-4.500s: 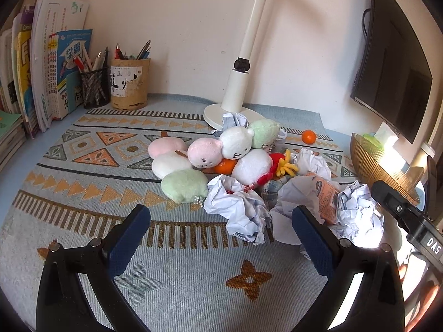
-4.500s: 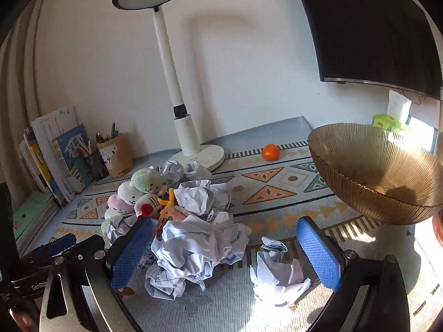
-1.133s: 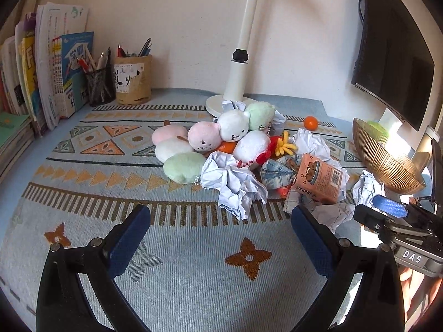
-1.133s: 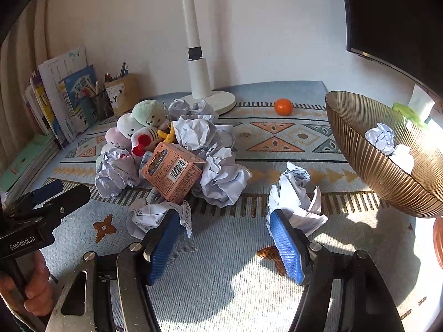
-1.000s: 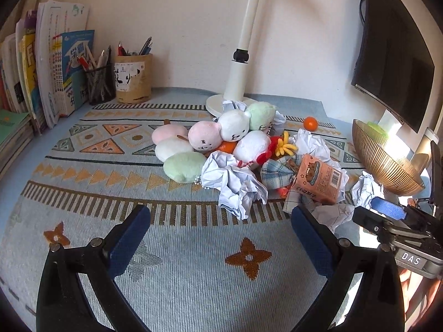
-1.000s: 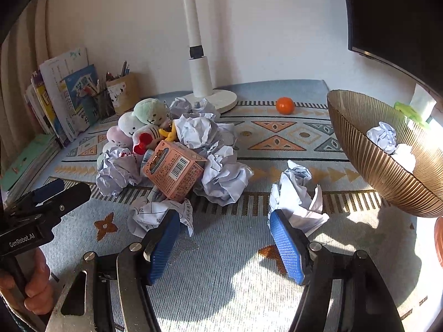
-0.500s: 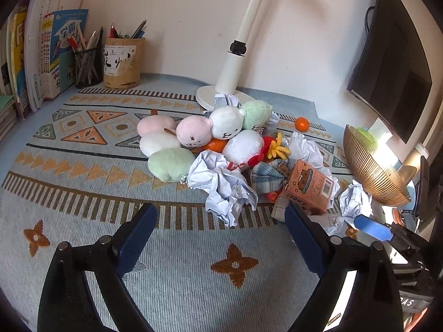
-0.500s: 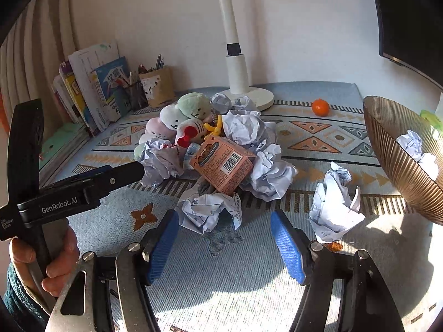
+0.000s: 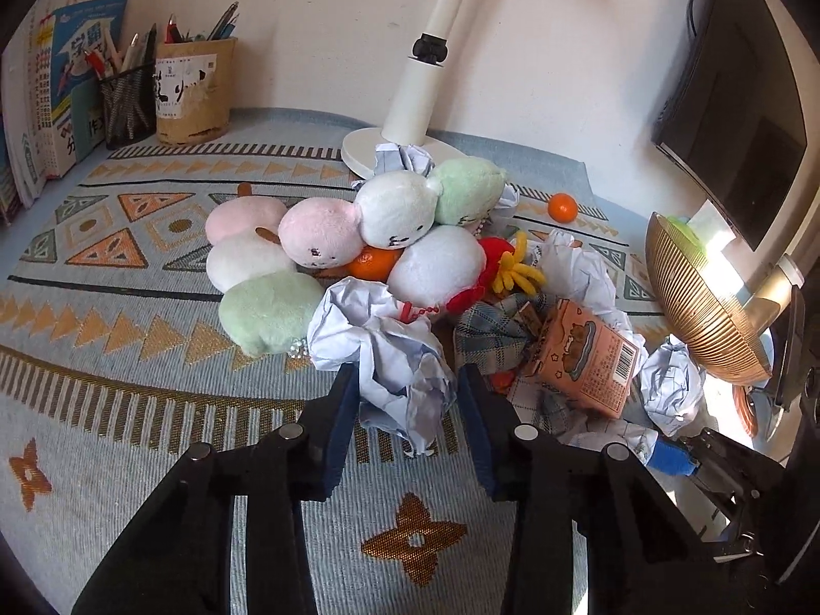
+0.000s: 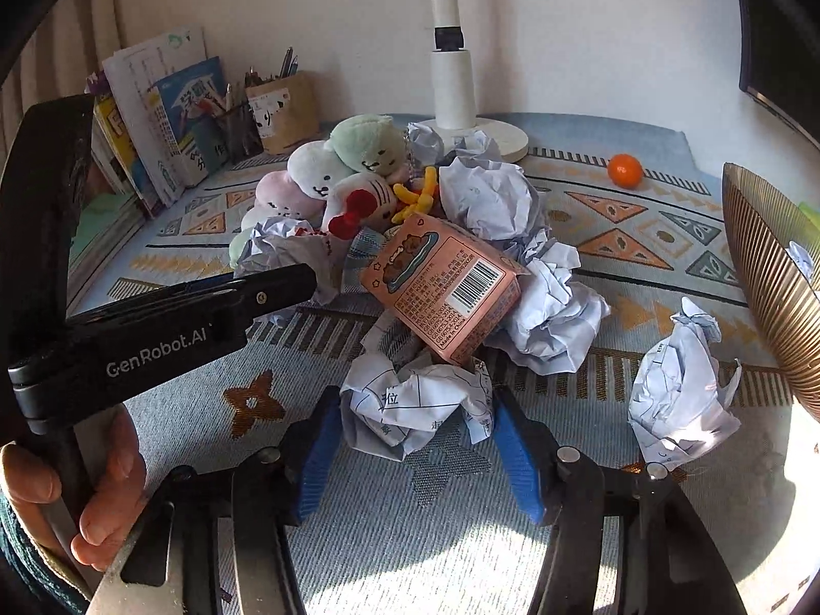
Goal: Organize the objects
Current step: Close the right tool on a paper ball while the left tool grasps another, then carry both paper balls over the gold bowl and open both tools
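Gripping crumpled paper [image 9: 394,359], left gripper [image 9: 407,410] marked "GenRobot.AI"; right gripper [image 10: 415,441] pinching printed paper wad [image 10: 410,410]

A woven blue-grey mat with orange triangle patterns [image 9: 154,400] is covering the desk, carrying a heap of pastel plush toys [image 9: 318,236], crumpled white paper balls [image 10: 676,394], a small orange fruit [image 10: 625,170], a white lamp base [image 9: 369,151] and a ribbed golden bowl [image 9: 697,302].

Left claw [image 9: 405,410] – narrowed, right claw [image 10: 415,435] – narrowed
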Demonstrator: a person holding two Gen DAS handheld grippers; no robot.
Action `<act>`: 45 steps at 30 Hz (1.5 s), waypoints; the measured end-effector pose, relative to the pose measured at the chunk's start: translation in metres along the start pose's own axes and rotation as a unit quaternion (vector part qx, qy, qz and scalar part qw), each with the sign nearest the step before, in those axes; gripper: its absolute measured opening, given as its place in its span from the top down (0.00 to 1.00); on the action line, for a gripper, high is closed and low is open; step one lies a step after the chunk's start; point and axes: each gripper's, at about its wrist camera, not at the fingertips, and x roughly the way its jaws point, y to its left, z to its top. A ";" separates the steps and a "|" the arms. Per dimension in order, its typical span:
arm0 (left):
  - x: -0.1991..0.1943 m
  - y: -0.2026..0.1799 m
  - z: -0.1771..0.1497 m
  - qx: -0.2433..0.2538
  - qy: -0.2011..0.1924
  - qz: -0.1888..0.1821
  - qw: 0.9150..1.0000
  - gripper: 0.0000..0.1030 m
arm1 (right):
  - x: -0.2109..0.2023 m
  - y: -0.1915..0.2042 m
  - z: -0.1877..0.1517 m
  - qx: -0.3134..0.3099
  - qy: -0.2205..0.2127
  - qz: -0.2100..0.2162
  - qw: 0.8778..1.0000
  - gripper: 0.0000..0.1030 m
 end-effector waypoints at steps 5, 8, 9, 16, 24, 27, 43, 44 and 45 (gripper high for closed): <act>-0.018 -0.003 -0.014 0.006 -0.008 -0.006 1.000 0.69 | -0.008 -0.003 -0.010 0.007 0.000 0.022 1.000 0.51; -0.026 -0.005 -0.022 0.011 -0.012 -0.007 1.000 0.69 | -0.013 -0.004 -0.017 0.010 -0.002 0.021 1.000 0.51; -0.027 -0.005 -0.024 0.013 -0.013 -0.005 1.000 0.69 | -0.015 -0.005 -0.018 0.012 -0.003 0.023 1.000 0.51; -0.028 -0.001 -0.025 0.010 -0.016 -0.007 1.000 0.69 | -0.021 -0.014 -0.021 0.028 -0.006 0.027 0.999 0.51; -0.030 -0.008 -0.028 0.030 -0.023 -0.004 0.999 0.69 | -0.032 -0.015 -0.022 0.033 -0.023 0.017 0.999 0.51; -0.036 -0.016 -0.030 0.044 -0.031 -0.002 0.999 0.69 | -0.066 -0.018 -0.018 0.024 -0.067 0.022 0.997 0.51; -0.034 -0.221 0.074 0.205 -0.088 -0.135 0.965 0.69 | -0.195 -0.209 0.025 0.228 -0.206 -0.187 0.933 0.50; -0.027 -0.231 0.076 0.206 -0.081 -0.144 0.965 0.69 | -0.188 -0.215 0.028 0.228 -0.194 -0.187 0.935 0.50; -0.019 -0.240 0.078 0.206 -0.072 -0.152 0.964 0.69 | -0.182 -0.223 0.026 0.227 -0.180 -0.186 0.939 0.50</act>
